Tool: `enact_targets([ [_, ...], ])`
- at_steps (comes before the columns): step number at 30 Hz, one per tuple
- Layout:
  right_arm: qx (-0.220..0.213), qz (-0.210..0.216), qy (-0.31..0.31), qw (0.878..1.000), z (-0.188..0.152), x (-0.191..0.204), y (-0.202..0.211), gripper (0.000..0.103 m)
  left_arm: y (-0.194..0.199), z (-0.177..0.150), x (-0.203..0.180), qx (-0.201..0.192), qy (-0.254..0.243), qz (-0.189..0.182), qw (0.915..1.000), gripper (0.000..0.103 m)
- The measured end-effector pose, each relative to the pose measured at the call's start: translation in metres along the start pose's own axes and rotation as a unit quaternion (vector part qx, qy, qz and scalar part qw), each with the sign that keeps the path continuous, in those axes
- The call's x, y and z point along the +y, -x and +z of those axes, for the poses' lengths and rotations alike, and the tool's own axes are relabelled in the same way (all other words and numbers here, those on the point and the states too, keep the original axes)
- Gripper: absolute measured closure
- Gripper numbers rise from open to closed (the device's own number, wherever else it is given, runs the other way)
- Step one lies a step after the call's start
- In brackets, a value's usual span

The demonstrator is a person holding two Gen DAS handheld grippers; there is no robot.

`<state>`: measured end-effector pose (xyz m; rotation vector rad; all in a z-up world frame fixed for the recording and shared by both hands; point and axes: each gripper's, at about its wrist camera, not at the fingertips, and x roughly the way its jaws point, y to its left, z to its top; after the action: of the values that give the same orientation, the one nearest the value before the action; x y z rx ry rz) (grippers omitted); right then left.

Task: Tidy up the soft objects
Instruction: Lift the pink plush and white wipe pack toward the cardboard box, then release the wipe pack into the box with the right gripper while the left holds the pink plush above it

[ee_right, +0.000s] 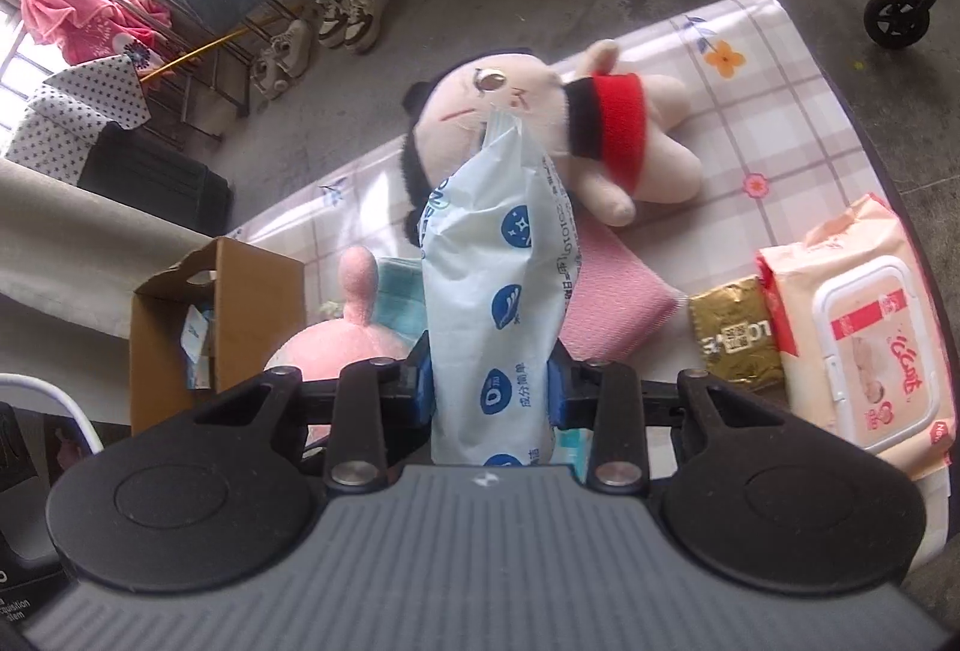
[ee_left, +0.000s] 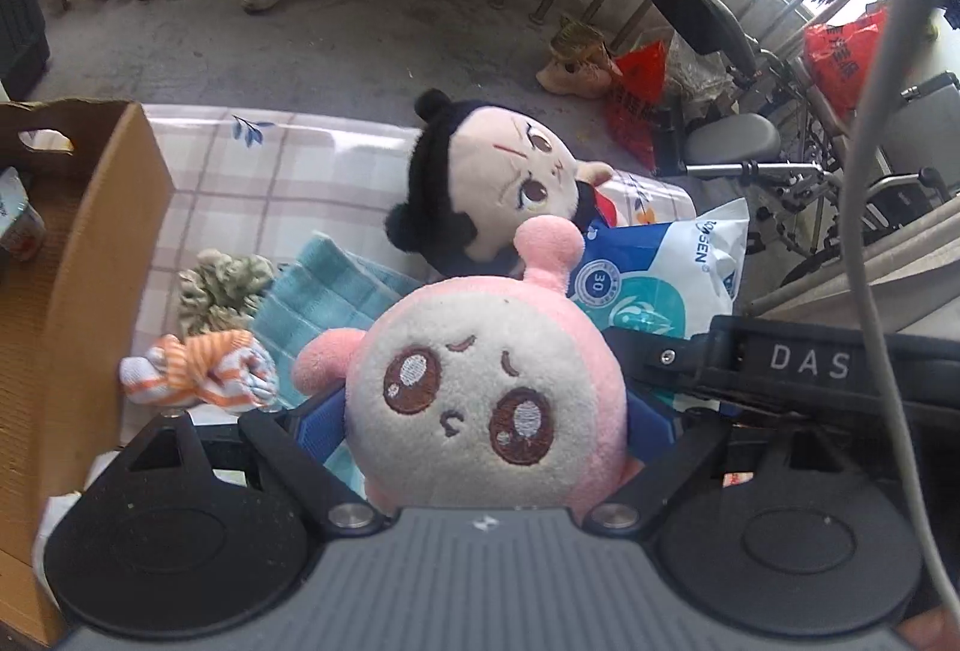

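Observation:
A round pink and white plush toy with big brown eyes fills the jaws of my left gripper, whose blue pads press its sides; it hangs above the plaid mat. In the right wrist view my right gripper is shut on a white and blue tissue pack that stands upright between the pads. The pink plush shows just left of it. A black-haired doll in a red and black top lies on the mat behind both grippers.
An open cardboard box stands at the mat's left edge. A teal cloth, striped socks and a grey-green scrunchie lie beside it. To the right are a pink cloth, a gold packet and a wet-wipes pack.

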<state>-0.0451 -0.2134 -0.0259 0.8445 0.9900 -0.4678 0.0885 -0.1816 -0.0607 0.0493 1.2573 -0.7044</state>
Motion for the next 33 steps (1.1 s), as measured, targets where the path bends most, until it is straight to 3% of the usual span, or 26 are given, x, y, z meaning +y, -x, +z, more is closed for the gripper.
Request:
enact_targets([
  [8, -0.003, 0.07, 0.007, 0.998, -0.023, 0.088, -0.016, 0.07, 0.064, 0.012, 0.071, -0.042, 0.002, 0.046, 0.9981, 0.011],
  [16, 0.026, 0.113, 0.018, 0.993, -0.062, 0.183, -0.055, 0.07, 0.106, 0.009, 0.158, -0.05, 0.019, 0.094, 0.9941, 0.011],
  [25, 0.089, 0.122, 0.037, 0.988, -0.096, 0.263, -0.12, 0.07, 0.125, -0.002, 0.25, -0.029, 0.05, 0.129, 0.99, 0.011],
  [33, 0.109, 0.09, 0.052, 0.989, -0.1, 0.298, -0.183, 0.07, 0.1, 0.002, 0.312, -0.006, 0.071, 0.128, 0.9892, 0.011],
])
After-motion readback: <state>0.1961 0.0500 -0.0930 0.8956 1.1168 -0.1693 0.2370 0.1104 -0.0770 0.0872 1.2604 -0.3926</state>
